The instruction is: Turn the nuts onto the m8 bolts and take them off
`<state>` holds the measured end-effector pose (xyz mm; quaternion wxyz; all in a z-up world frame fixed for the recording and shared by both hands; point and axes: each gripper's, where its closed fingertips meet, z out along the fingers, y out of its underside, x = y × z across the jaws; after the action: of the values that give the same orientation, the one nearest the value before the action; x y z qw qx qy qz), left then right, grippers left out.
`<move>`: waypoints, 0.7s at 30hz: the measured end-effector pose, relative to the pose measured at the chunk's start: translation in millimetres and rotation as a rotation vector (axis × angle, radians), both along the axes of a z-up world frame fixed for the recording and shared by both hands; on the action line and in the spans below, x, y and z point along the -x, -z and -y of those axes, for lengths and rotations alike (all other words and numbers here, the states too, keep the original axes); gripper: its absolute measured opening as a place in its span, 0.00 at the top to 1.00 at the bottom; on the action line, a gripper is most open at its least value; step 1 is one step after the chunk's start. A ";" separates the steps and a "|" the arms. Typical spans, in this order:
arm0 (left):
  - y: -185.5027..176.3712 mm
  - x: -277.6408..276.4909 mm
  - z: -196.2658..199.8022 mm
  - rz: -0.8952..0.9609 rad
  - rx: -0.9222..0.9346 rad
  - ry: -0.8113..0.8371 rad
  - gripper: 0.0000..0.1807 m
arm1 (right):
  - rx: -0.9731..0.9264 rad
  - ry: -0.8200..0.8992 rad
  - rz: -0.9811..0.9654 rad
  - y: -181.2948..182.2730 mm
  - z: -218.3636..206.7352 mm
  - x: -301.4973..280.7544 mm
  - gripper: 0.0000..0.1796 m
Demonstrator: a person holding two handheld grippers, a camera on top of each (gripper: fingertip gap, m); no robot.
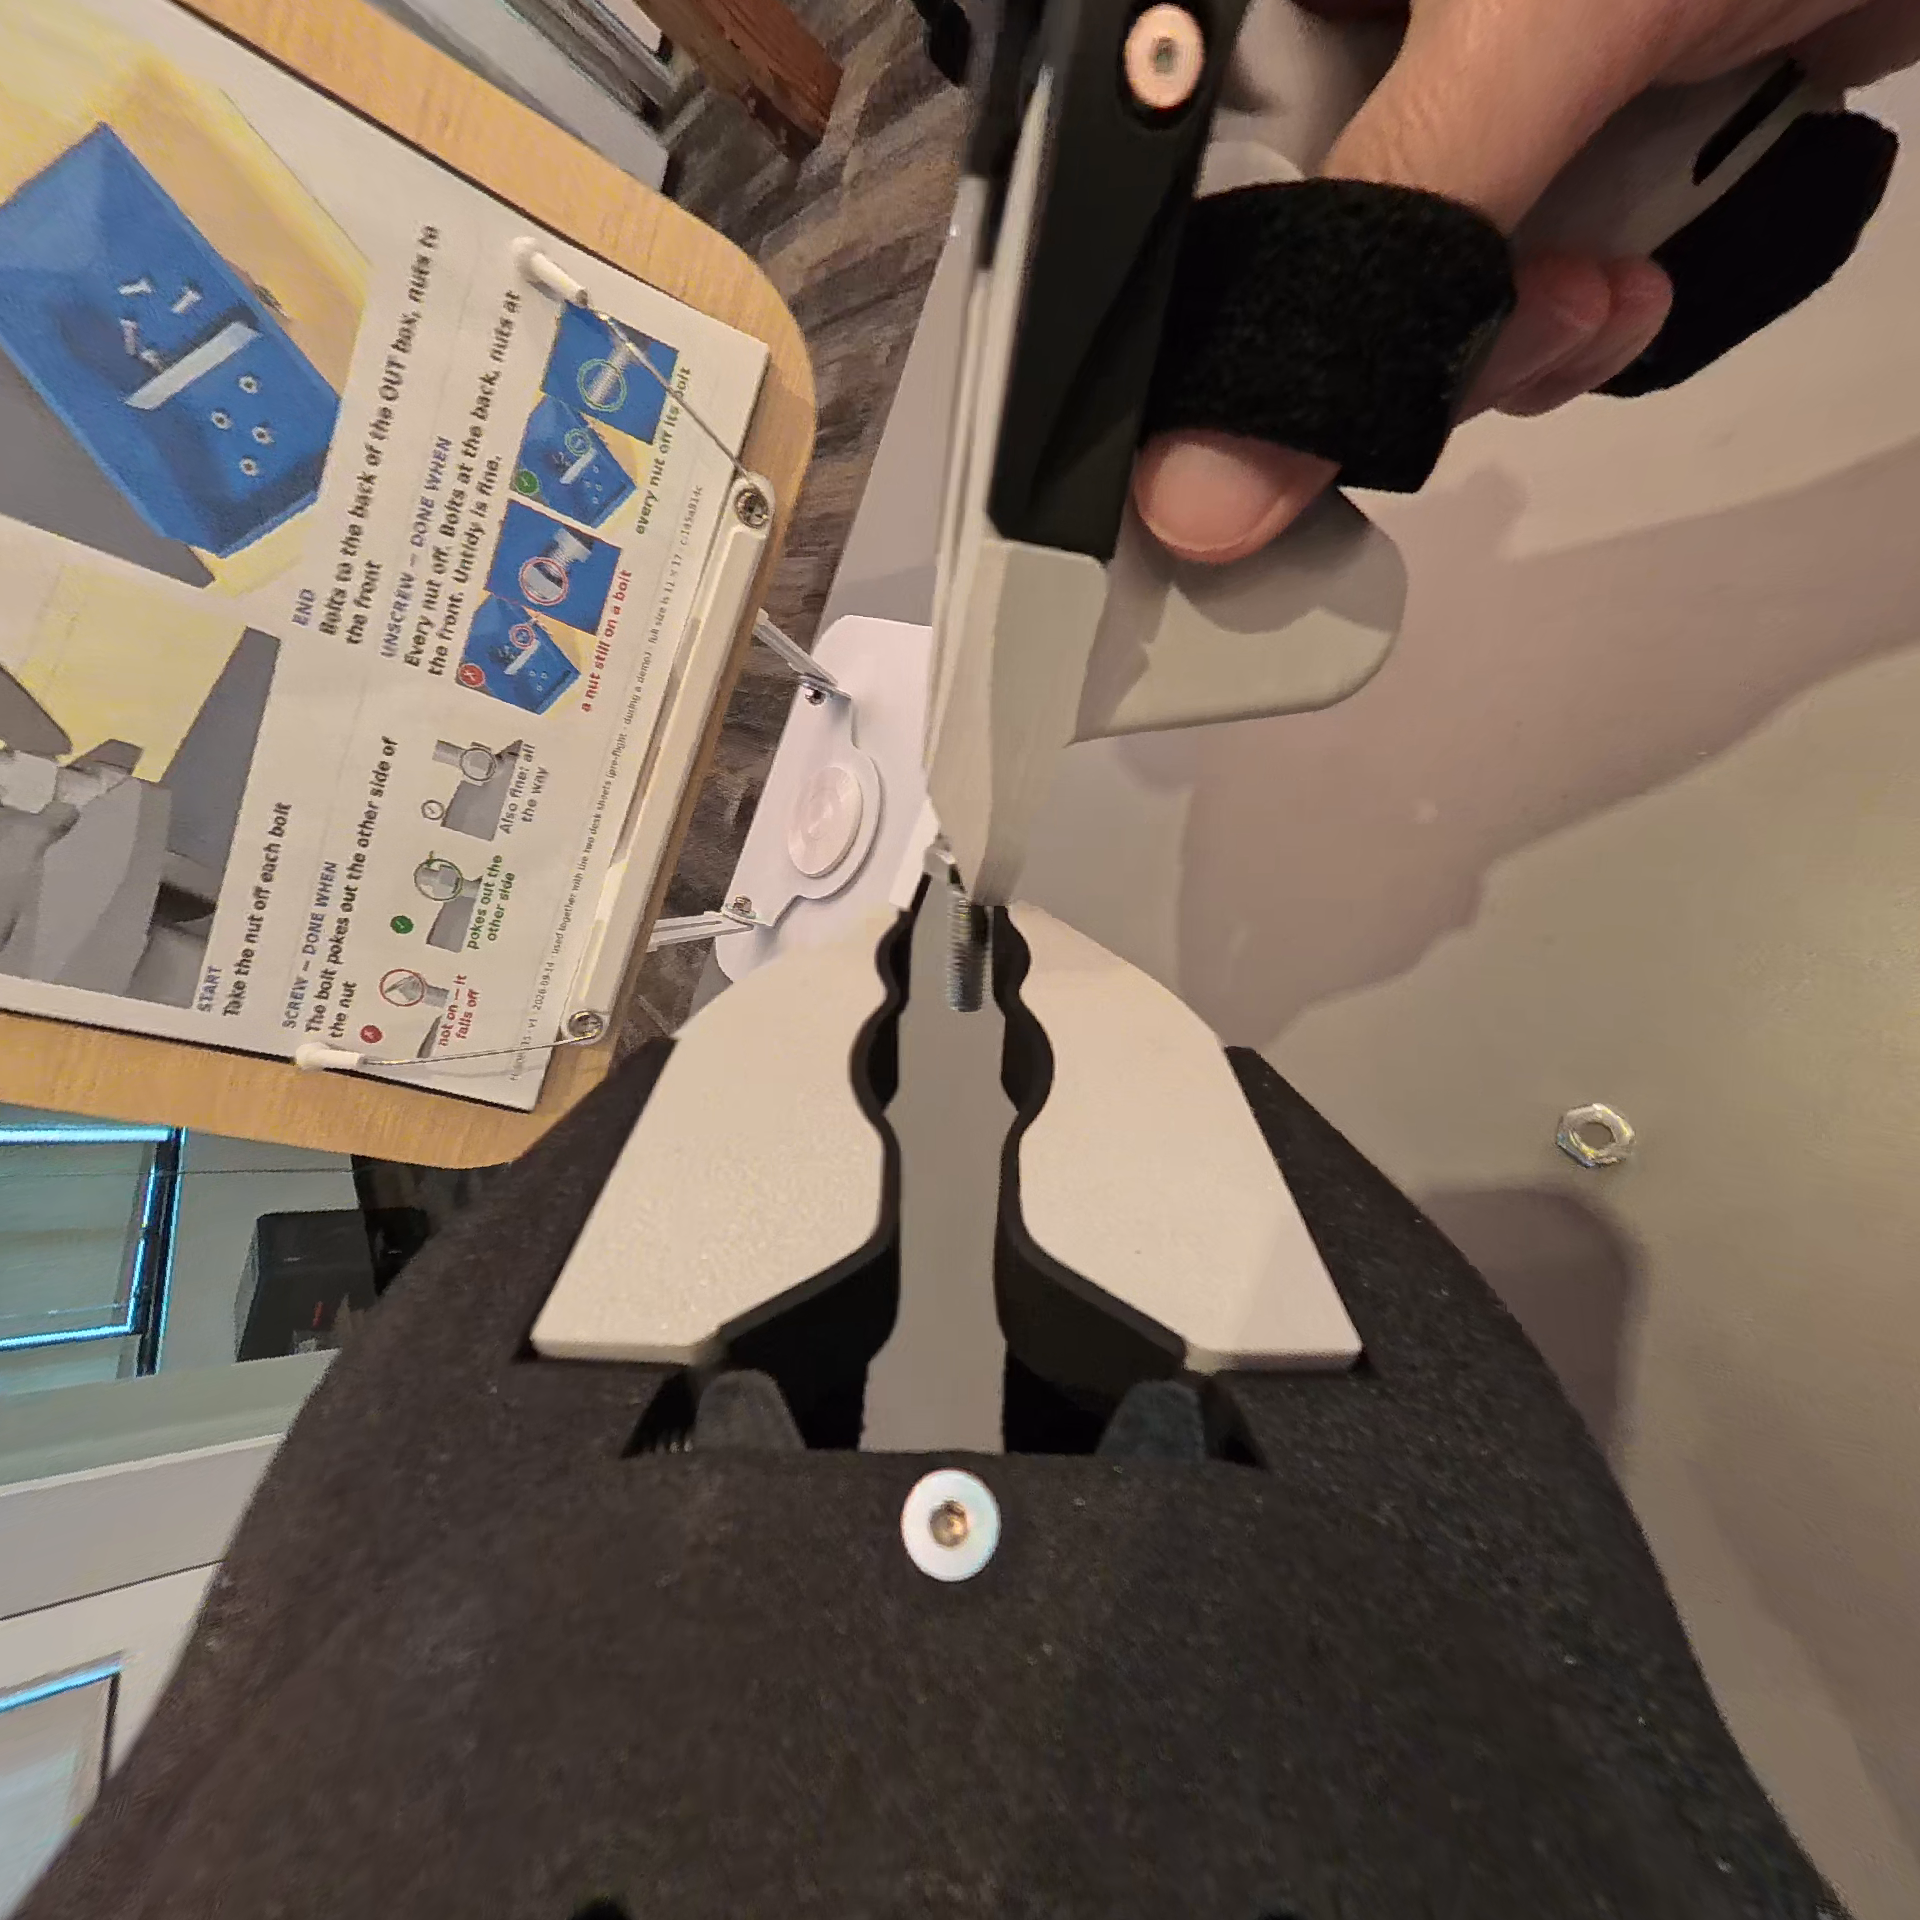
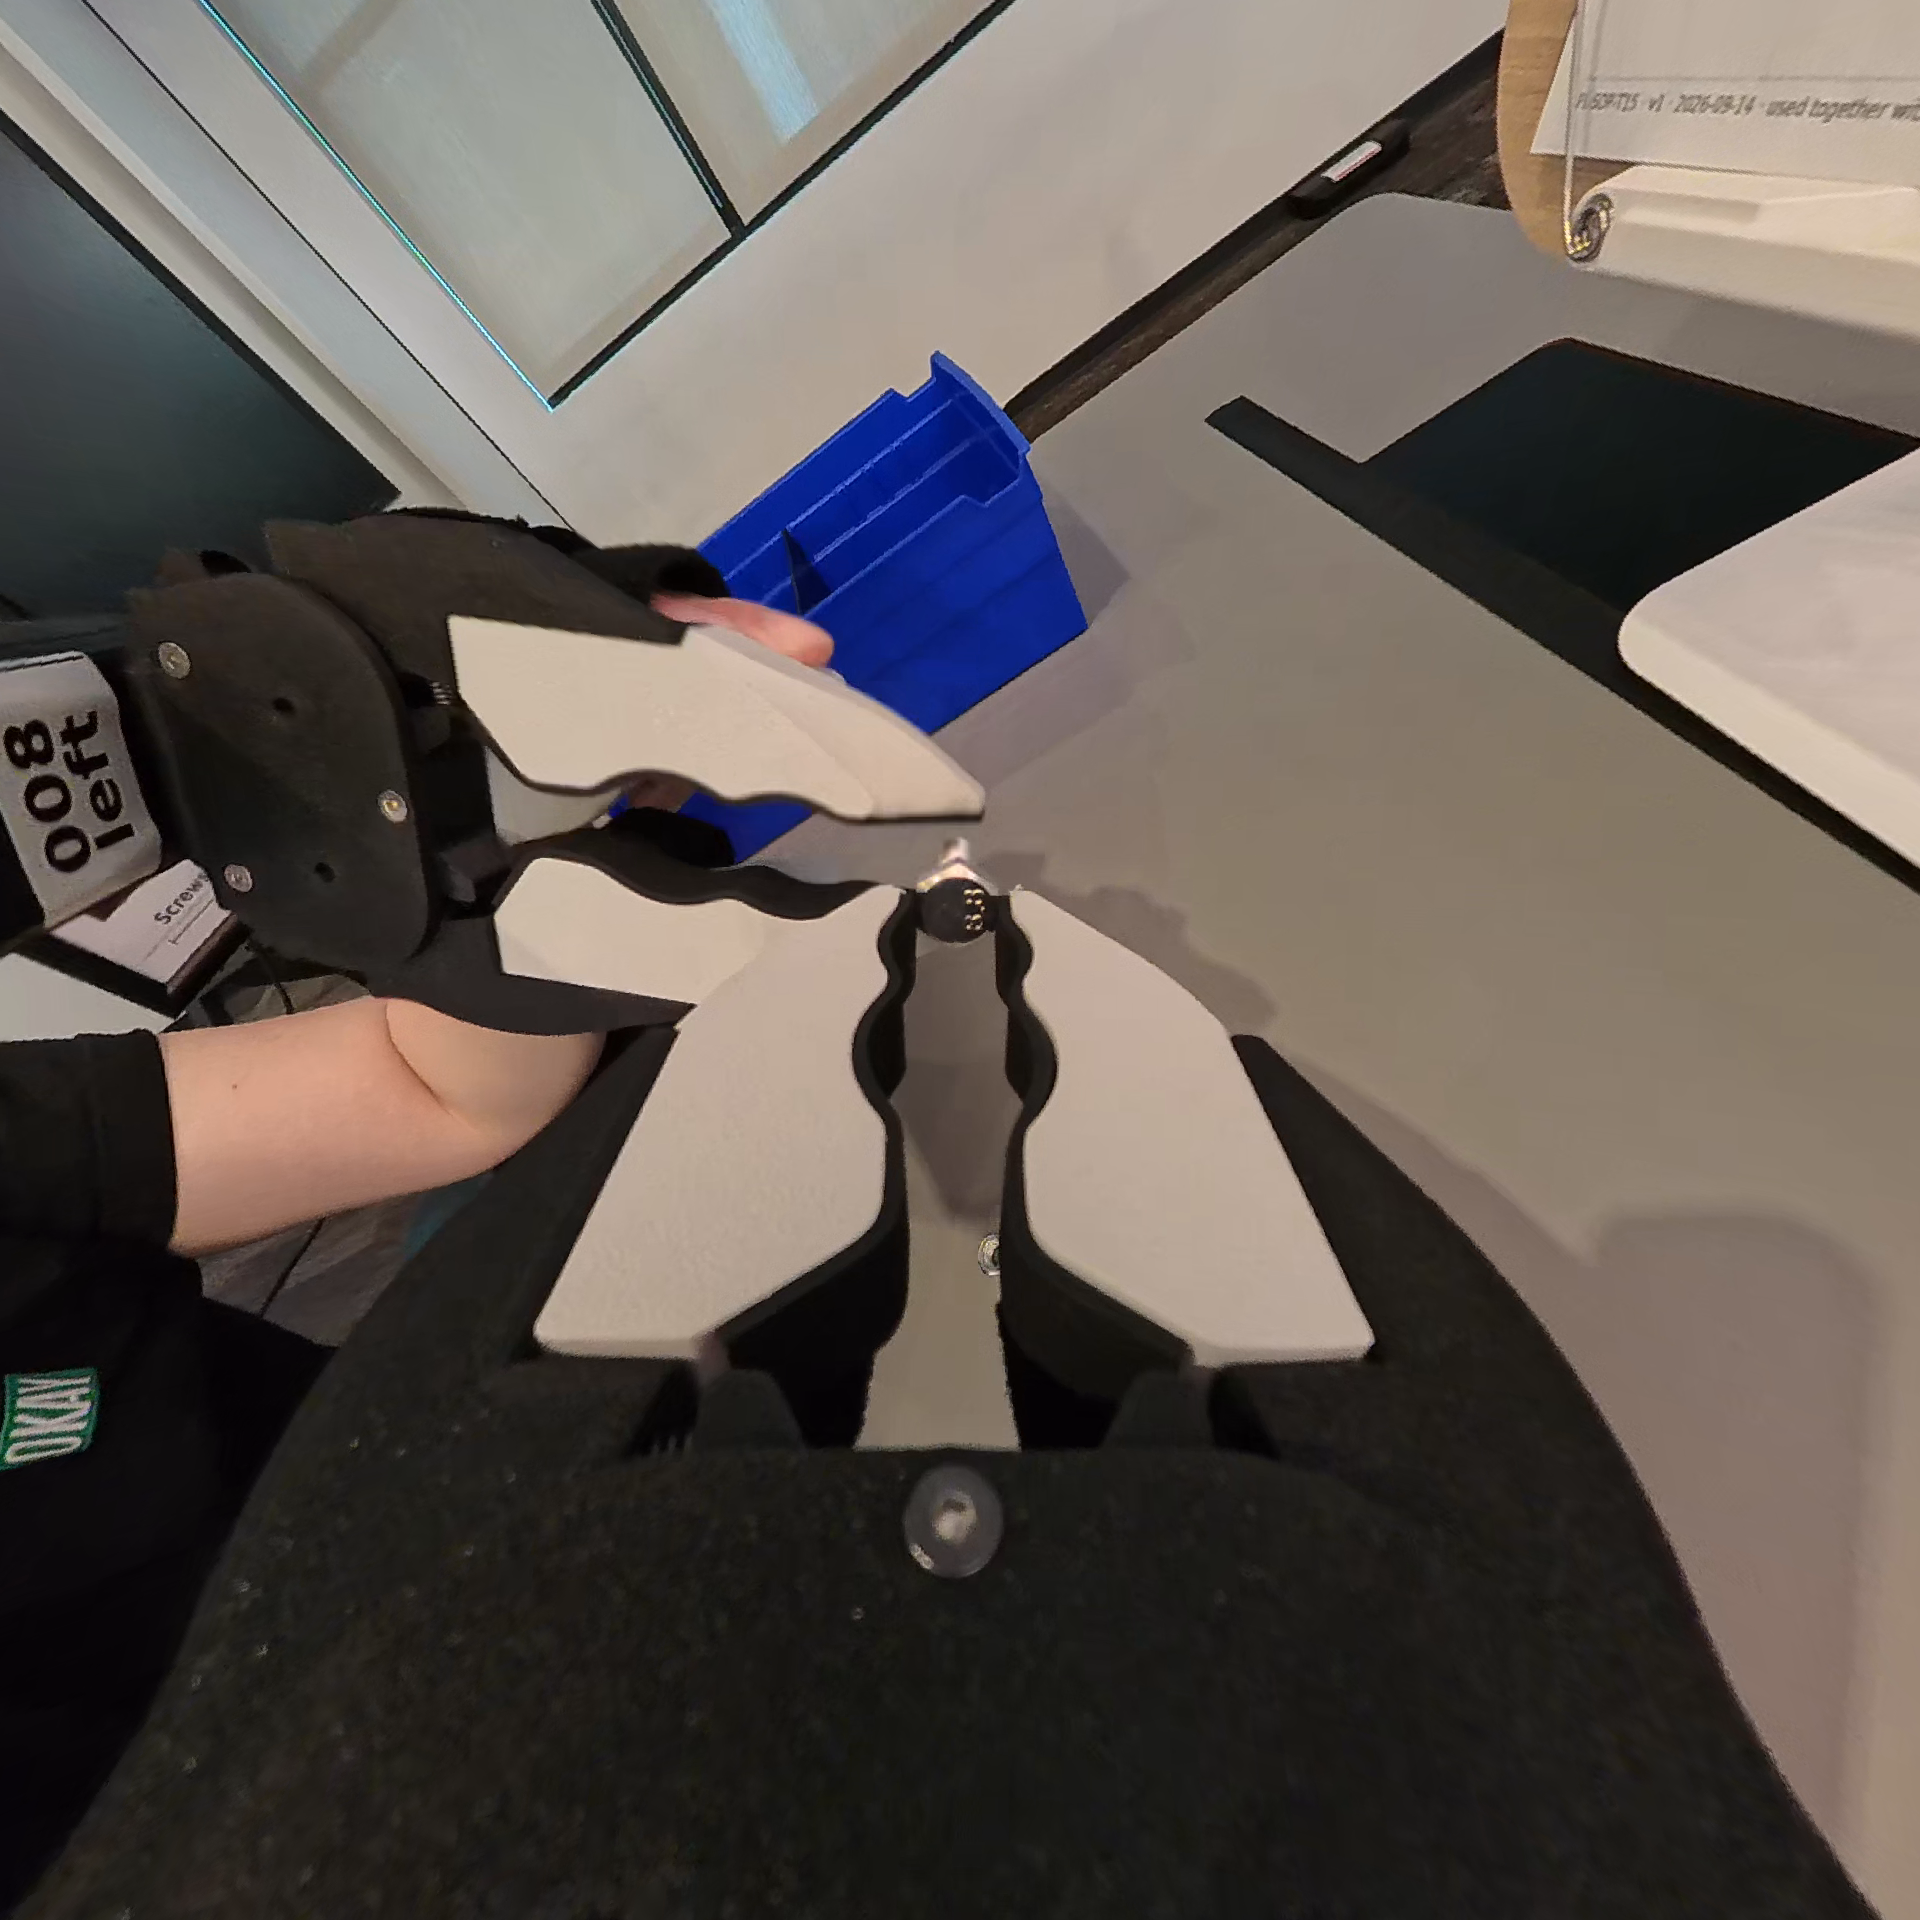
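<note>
A bolt is held in the air by its dark head (image 2: 958,914) between the tips of my right gripper (image 2: 954,909), which is shut on it. In the left wrist view the right gripper (image 1: 977,862) comes down from above, and the bolt's bare threaded shank (image 1: 964,961) hangs between the tips of my left gripper (image 1: 961,920). The left gripper's jaws stand slightly apart on either side of the shank without touching it. In the right wrist view the left gripper (image 2: 930,847) reaches in from the left, open around the bolt's end. A loose nut (image 1: 1595,1135) lies on the grey table (image 1: 1558,883); it also shows in the right wrist view (image 2: 989,1254).
A blue bin (image 2: 914,561) stands on the table behind the left gripper. A wooden board with an instruction sheet (image 1: 416,623) stands on a white base (image 1: 831,810) just beyond the grippers. A dark mat (image 2: 1610,468) and a white board (image 2: 1787,644) lie to the right. The tips of both grippers are at nearly the same place.
</note>
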<state>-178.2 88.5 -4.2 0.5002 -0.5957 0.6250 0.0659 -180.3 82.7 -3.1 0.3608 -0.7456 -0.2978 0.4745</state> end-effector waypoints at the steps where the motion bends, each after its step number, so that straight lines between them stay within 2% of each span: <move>1: -1.8 0.3 -0.2 0.012 -0.001 -0.001 0.90 | 0.001 0.003 0.002 0.6 -0.5 -0.6 0.92; 9: -18.5 16.0 -0.9 0.137 0.078 0.005 0.84 | -0.019 0.034 -0.029 -0.9 -7.1 -8.9 0.92; 12: -37.7 30.0 -3.5 0.346 0.230 0.008 0.84 | -0.082 0.041 -0.130 -20.1 -8.0 -17.5 0.92; 16: -80.4 25.7 10.9 0.750 0.446 0.194 0.86 | -0.217 0.046 -0.334 -58.3 -3.7 -33.0 0.93; 18: -95.1 23.6 15.2 0.884 0.478 0.272 0.86 | -0.255 0.031 -0.461 -77.8 2.2 -39.5 0.93; 21: -103.4 12.1 24.3 0.987 0.466 0.358 0.86 | -0.306 -0.018 -0.610 -100.6 15.0 -43.0 0.93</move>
<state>-190.3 64.2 99.2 0.5914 -0.5353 0.4066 -0.4455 -137.3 67.7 97.5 0.5367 -0.5038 -0.2505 0.6288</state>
